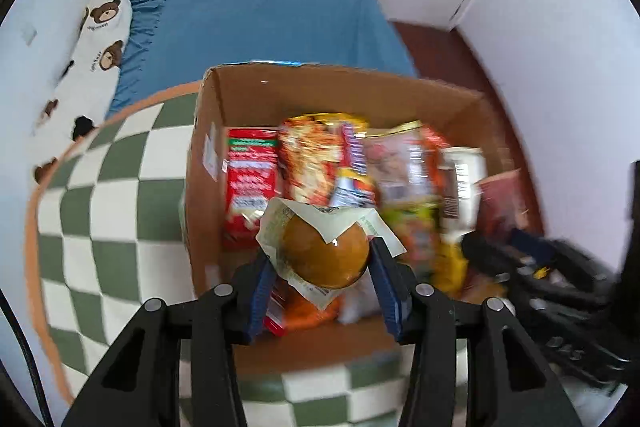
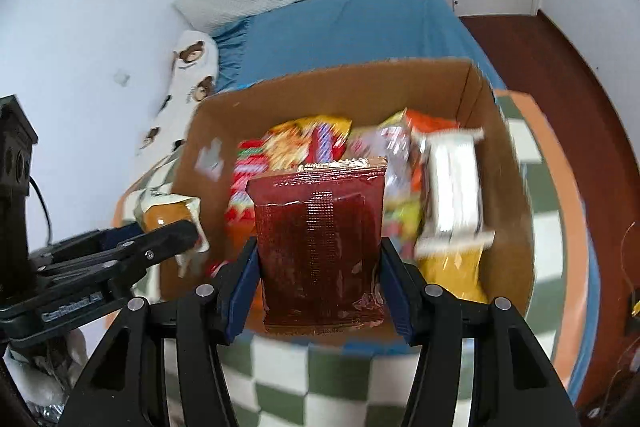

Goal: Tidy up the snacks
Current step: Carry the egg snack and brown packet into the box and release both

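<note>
Clamped between the blue pads of the right tongs (image 2: 320, 267) stands a dark red packet (image 2: 320, 243), flat face to the camera, its long axis running away from the tongs and its crimped gold end pointing toward the cardboard box (image 2: 512, 187). It hangs over the near wall of that box.

Left tongs (image 1: 322, 265) squeeze a round brown bun in a clear wrapper (image 1: 326, 255) by its sides; the wrapper's loose white flaps stick up and forward, over the near left part of the box (image 1: 208, 187). From the right wrist view the bun (image 2: 168, 217) shows at the box's left wall.

Inside the box, snack bags stand packed together: a red one (image 1: 248, 187) at the left, an orange noodle bag (image 1: 312, 155) beside it, a white bar wrapper (image 2: 452, 187) on the right.

Under the box lies a green-and-white checked mat (image 1: 104, 187), on a bed with a blue sheet (image 1: 260, 19).
</note>
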Motion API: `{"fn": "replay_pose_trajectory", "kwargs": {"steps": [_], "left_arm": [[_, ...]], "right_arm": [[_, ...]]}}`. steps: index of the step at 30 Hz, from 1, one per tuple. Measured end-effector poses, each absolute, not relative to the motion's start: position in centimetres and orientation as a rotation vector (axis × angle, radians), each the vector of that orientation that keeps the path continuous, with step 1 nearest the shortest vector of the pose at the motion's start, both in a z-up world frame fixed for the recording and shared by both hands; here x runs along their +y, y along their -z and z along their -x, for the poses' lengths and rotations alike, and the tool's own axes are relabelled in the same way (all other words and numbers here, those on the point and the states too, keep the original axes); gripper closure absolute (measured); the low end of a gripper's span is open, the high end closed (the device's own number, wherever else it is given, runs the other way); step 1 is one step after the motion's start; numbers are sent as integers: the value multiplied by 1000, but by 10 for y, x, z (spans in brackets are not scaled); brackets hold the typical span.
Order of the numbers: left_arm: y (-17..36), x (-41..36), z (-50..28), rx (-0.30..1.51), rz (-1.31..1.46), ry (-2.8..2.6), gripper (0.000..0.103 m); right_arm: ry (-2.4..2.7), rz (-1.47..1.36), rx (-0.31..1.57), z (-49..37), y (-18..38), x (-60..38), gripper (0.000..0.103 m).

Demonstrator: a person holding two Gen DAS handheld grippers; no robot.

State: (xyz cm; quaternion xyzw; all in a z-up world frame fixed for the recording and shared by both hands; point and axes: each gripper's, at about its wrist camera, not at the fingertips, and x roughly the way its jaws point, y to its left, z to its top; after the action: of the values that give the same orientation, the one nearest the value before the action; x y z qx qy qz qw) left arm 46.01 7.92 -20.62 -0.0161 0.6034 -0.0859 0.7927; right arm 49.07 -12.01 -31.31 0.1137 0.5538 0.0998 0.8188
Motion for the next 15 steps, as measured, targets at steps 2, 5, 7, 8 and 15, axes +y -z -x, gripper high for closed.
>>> {"fn": "replay_pose_trajectory", "kwargs": {"steps": [2, 5, 7, 8, 15], "left_arm": [[228, 82, -475, 1348, 18, 161, 60], [255, 86, -489, 1411, -16, 130, 58], [269, 89, -490, 1449, -10, 115, 56], [271, 91, -490, 1458, 7, 104, 56], [285, 87, -491, 1440, -14, 82, 17]], "right_arm": [[-208, -232, 1202, -508, 327, -116, 44], [-200, -207, 1238, -526, 350, -110, 44], [-201, -208, 1272, -534, 367, -106, 43], [-207, -221, 1309, -540, 377, -105, 35], [-141, -196, 1356, -545, 401, -112, 5]]}}
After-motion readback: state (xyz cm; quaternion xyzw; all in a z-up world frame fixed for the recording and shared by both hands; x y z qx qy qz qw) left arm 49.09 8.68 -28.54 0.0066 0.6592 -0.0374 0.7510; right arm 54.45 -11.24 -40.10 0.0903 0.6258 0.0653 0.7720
